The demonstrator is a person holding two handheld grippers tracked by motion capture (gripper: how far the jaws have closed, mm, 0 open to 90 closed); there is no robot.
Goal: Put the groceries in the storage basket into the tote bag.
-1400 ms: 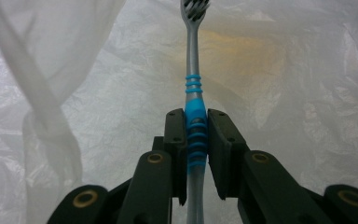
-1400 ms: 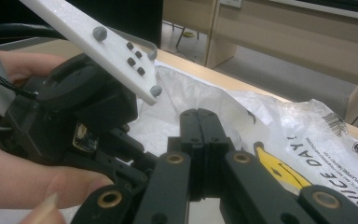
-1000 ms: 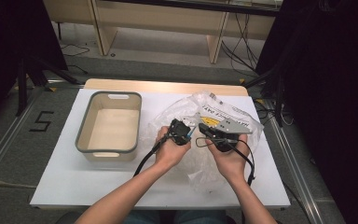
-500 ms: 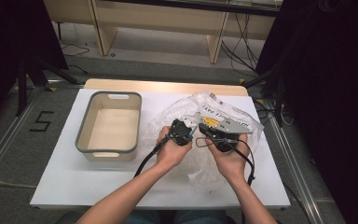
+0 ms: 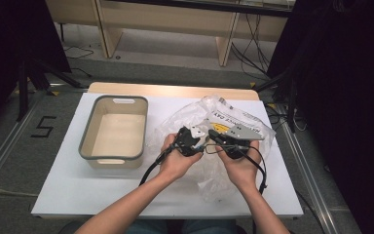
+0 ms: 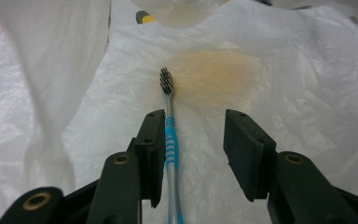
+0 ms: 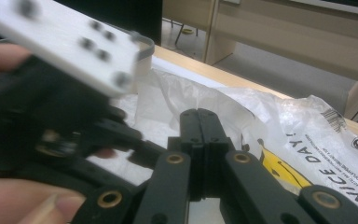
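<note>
**Both grippers at the plastic bag, toothbrush inside**

The white counter (image 5: 68, 195) stands on grey floor, with wooden furniture legs beyond its far edge. A beige bin (image 5: 114, 127) occupies the left half; bare surface surrounds it. The plastic bag (image 5: 233, 119) lies crumpled on the right half, reaching near the right edge. The left gripper (image 6: 193, 135) has its jaws apart over the toothbrush (image 6: 170, 135), which lies inside the bag beside one jaw. The right gripper (image 7: 199, 122) has its jaws pressed together; whether bag film lies between them cannot be told.
</note>
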